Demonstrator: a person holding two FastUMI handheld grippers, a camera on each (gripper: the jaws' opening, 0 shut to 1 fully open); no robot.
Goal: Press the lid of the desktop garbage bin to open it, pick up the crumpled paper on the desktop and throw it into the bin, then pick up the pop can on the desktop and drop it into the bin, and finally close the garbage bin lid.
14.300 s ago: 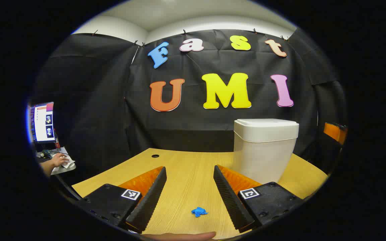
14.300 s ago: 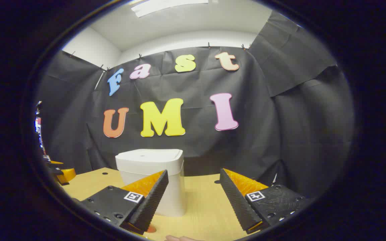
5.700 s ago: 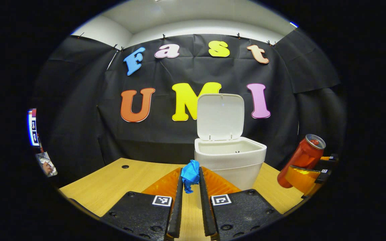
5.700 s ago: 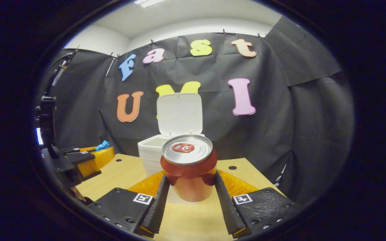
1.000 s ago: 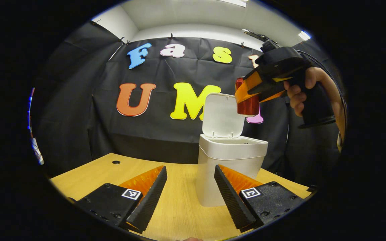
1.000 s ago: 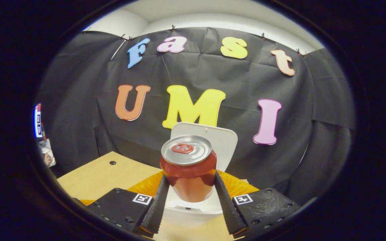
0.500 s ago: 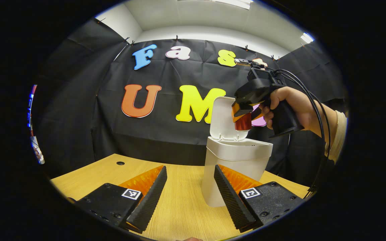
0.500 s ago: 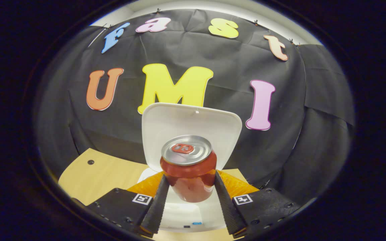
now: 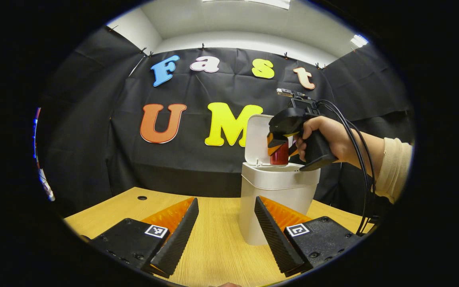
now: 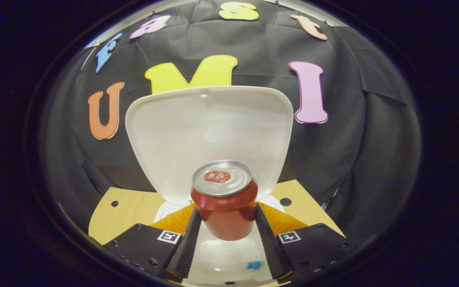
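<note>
Two claws in play. I am holding the right gripper (image 10: 224,239) closed on the pop can (image 10: 224,199), one finger pressing each side of its wall at 9 and 3 o'clock, the can upright with its silver top showing. In the left gripper view the can (image 9: 279,154) is hanging just over the open mouth of the garbage bin (image 9: 277,199), the hand (image 9: 325,137) gripping the handle at 3 o'clock of it. The lid (image 10: 209,135) is standing up at 12 o'clock behind the can. Below, at 5 o'clock inside the bin, a crumpled paper (image 10: 254,264) is lying on the floor.

Handling judgement: thin metal wall, smooth, probably light; mid-body side grip is suiting it, and hard squeezing would likely dent it.

My left gripper (image 9: 225,235) is standing wide open, holding nothing, low over the desktop (image 9: 126,207).
</note>
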